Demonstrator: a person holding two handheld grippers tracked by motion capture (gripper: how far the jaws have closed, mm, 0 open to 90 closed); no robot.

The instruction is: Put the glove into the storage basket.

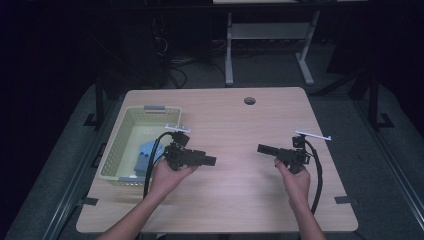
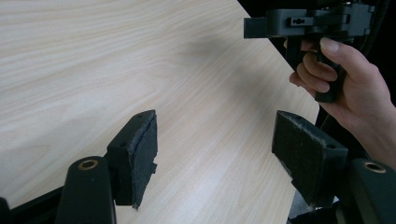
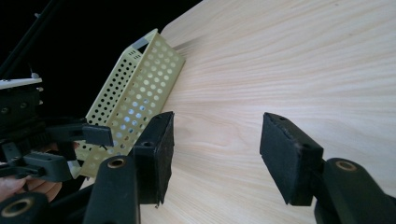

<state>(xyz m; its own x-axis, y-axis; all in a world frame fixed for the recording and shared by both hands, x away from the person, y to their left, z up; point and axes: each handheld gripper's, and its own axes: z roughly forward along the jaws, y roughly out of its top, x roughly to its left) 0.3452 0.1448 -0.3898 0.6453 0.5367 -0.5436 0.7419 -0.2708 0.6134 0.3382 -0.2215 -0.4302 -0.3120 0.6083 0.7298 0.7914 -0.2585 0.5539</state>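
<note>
My left gripper (image 1: 212,160) hovers over the wooden table (image 1: 240,200) just right of a pale yellow perforated basket (image 1: 116,137), pointing right. In the left gripper view its jaws (image 2: 215,154) stand open over bare wood, with nothing between the pads. My right gripper (image 1: 261,148) is held over the right half of the table, pointing left toward the other one. In the right gripper view it (image 3: 217,154) is open and empty too. A blue object (image 1: 146,152) lies in the basket.
The basket (image 3: 140,93) sits at the table's left edge. A round cable hole (image 1: 249,100) is near the far edge. A white desk frame (image 1: 265,35) stands behind the table. Cables trail from both grippers toward the near edge.
</note>
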